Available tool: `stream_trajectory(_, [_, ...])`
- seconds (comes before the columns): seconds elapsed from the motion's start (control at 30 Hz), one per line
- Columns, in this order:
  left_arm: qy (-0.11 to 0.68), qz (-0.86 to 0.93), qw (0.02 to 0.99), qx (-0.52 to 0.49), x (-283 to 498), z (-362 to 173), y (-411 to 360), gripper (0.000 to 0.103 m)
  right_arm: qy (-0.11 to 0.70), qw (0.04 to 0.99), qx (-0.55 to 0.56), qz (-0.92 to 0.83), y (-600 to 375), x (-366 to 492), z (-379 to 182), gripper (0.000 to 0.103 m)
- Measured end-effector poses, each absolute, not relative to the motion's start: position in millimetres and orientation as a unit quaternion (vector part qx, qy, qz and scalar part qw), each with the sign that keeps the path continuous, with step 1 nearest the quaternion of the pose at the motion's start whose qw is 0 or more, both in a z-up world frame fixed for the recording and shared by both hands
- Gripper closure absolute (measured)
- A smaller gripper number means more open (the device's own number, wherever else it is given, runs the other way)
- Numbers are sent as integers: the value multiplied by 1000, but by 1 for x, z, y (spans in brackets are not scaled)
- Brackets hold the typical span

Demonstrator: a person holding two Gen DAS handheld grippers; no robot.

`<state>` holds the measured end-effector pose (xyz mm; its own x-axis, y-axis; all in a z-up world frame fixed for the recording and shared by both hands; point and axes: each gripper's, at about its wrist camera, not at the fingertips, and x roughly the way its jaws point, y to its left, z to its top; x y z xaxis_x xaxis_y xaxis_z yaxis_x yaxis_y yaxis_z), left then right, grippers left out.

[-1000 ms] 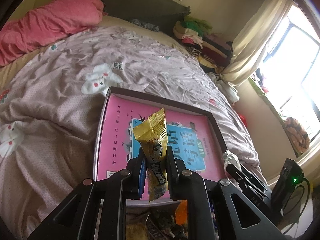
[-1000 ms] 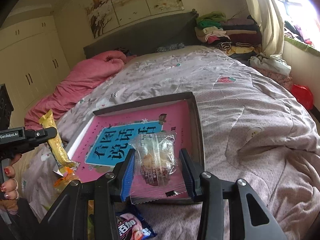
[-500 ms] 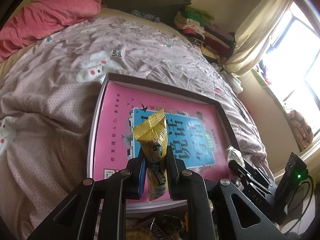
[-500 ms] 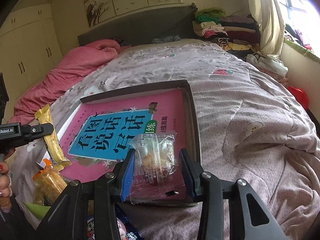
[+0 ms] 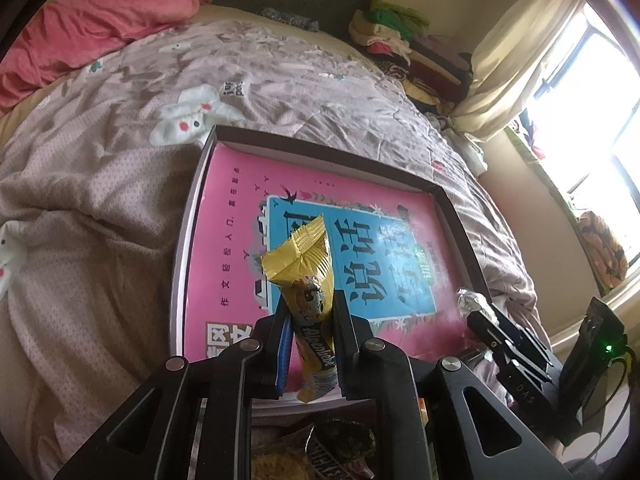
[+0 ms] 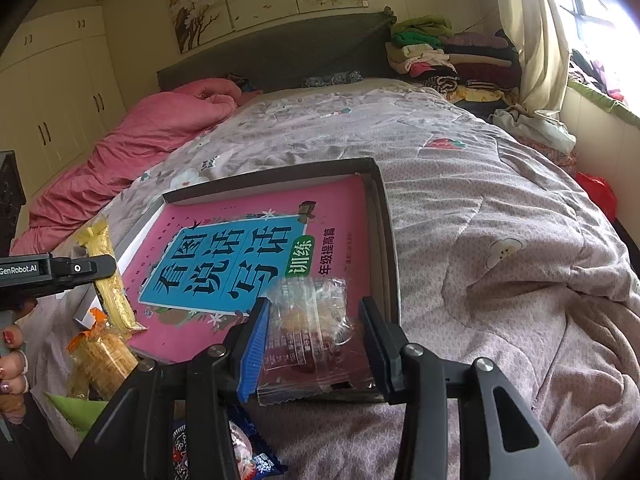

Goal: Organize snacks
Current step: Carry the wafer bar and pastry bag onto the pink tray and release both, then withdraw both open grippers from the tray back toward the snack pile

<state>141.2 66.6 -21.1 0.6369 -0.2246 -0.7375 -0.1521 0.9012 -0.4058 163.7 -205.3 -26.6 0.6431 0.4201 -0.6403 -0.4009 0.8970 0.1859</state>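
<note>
Left gripper (image 5: 310, 322) clamped narrow on a yellow foil snack bar (image 5: 308, 292), crimped top end sticking up past the fingers, over the near-left part of the tray; right gripper (image 6: 314, 334) pinching a clear crinkly cookie packet (image 6: 310, 334) from both sides, dark red print on its lower half, over the tray's near-right corner.

Tray (image 6: 384, 236) is a shallow dark-walled cardboard box lid lying on the bed; inside it a glossy pink book (image 6: 256, 248) with a blue title panel covers nearly the whole floor; nothing else on the book that I can see.

Near the tray's front-left edge, loose snacks on the quilt (image 6: 500, 280): orange-topped cracker pack (image 6: 102, 350), blue-and-red wrapper (image 6: 244, 452) under the right gripper; dark wrapper (image 5: 336, 452) below the left one, label partly hidden.

Quilt is soft, wrinkled, mauve with white bunny prints; pink duvet (image 6: 140, 140) bunched at the headboard; folded clothes (image 6: 440, 52) stacked by the curtain (image 6: 532, 32). Painted fingernails (image 6: 10, 336) visible at the left gripper's handle.
</note>
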Motion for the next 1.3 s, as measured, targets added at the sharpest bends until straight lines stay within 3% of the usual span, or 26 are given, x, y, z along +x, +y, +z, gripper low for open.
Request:
stream_trajectory(0.47, [439, -17, 872, -217, 141, -28, 66, 78, 352, 909, 25, 223, -217, 159, -25, 55])
stream_trajectory(0.67, [440, -4, 873, -209, 138, -27, 70, 56, 347, 910, 28, 224, -219, 156, -22, 54])
stream_trajectory(0.83, [439, -1, 874, -207, 136, -26, 71, 55, 341, 912, 32, 226, -222, 152, -19, 53])
stream_trajectory(0.9, [436, -2, 877, -204, 135, -23, 71, 46, 339, 913, 35, 226, -223, 152, -17, 52])
stream_trajectory(1.13, [422, -5, 888, -182, 127, -8, 66, 42, 331, 915, 46, 226, -229, 150, -13, 48])
stream_trajectory(1.3, [409, -13, 897, -167, 118, 3, 62, 31, 328, 914, 53, 233, -233, 145, -10, 44])
